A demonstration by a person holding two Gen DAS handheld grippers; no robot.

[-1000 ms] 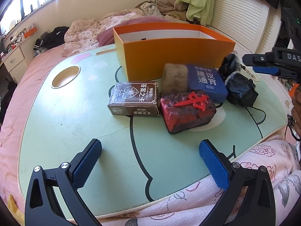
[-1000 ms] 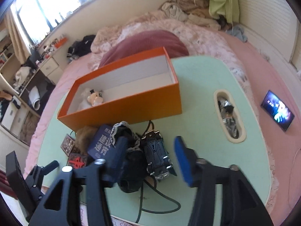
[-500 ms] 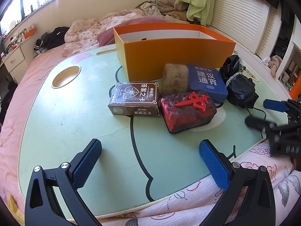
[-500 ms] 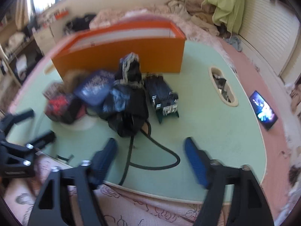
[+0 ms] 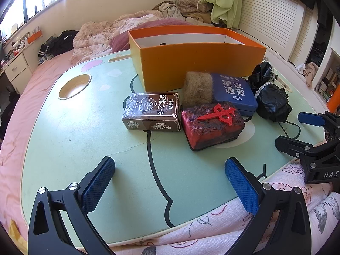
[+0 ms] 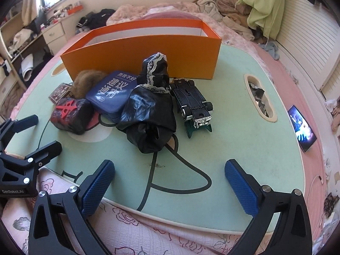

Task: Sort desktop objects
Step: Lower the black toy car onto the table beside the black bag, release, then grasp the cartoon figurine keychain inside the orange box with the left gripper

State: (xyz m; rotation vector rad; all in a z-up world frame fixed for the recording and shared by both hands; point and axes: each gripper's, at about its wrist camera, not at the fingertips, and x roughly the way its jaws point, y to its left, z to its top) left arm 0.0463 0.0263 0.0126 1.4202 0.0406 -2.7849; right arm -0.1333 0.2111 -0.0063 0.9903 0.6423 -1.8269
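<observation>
My right gripper (image 6: 170, 182) has swung away from above the black bundle and come down to the near edge of the green lap table (image 6: 244, 140), and its jaws have just been opening; they now stand spread wide with nothing between them, only bare tabletop ahead of the blue pads. My left gripper (image 5: 170, 182) has kept its place at the near edge, jaws likewise wide apart and empty. Ahead of me the things to sort sit in a cluster in front of the orange box (image 6: 148, 51), which stands open at the far side of the table. From the left: a brown card box (image 5: 153, 111) with white characters, lying flat; a dark red block (image 5: 212, 125) with a raised red character on top, touching the card box; a tuft of tan fur (image 5: 197, 86) behind them; a blue tin (image 6: 112, 91) with white lettering lying flat; a crumpled black lace-trimmed cloth (image 6: 150, 110) leaning partly over the tin's right edge; and, just right of it, a black toy car (image 6: 192, 103) lying upside down, wheels up.
</observation>
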